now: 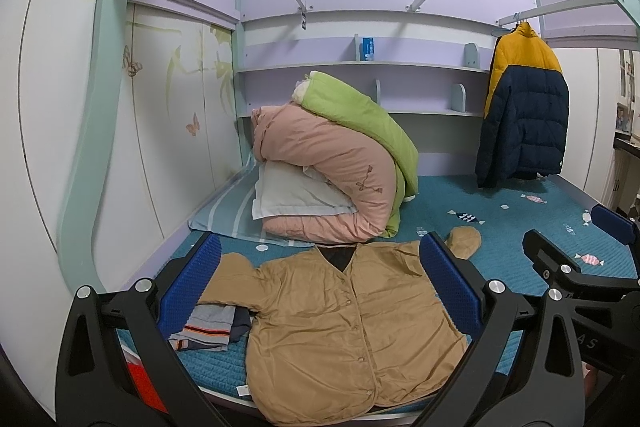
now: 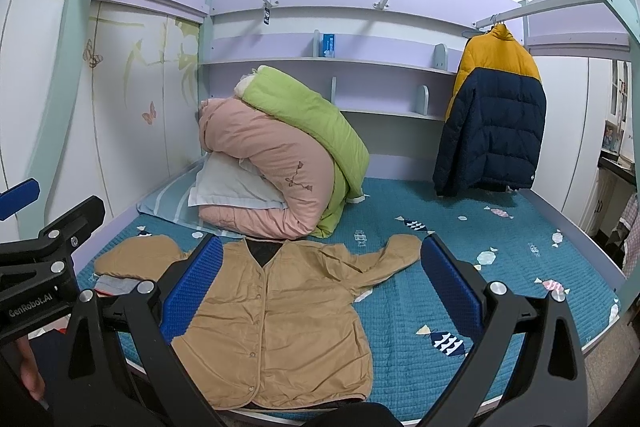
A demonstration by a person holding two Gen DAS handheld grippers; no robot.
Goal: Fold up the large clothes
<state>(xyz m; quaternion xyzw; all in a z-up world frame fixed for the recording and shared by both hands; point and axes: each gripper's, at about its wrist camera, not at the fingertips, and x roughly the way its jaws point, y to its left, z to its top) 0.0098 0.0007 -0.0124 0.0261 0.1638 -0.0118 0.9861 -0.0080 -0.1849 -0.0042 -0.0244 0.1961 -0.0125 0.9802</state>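
The tan jacket lies flat and face up at the near edge of the bed, buttoned down the front, its dark lining showing at the V of the neck. Both sleeves are spread outward; the one toward the right side of the bed bends up and ends in a rounded cuff, the other reaches toward the left wall. Tucked just beside that left sleeve, partly under it, is a small pile of grey striped clothes with an orange band.

The jacket rests on a teal quilted bedcover printed with little fish and sweets.

The left gripper hangs above the jacket's chest with its blue-padded fingers spread wide and nothing between them. The right gripper hangs over the jacket's right half, its blue fingers equally wide apart and empty. A bit of the person's hand shows at the lower left of the right wrist view, beside the other gripper's black body.

Farther back, a rolled pink duvet sits on a white pillow, with a green quilt draped over it. A yellow and navy puffer jacket hangs from a rail at the right, in front of the lilac shelves.
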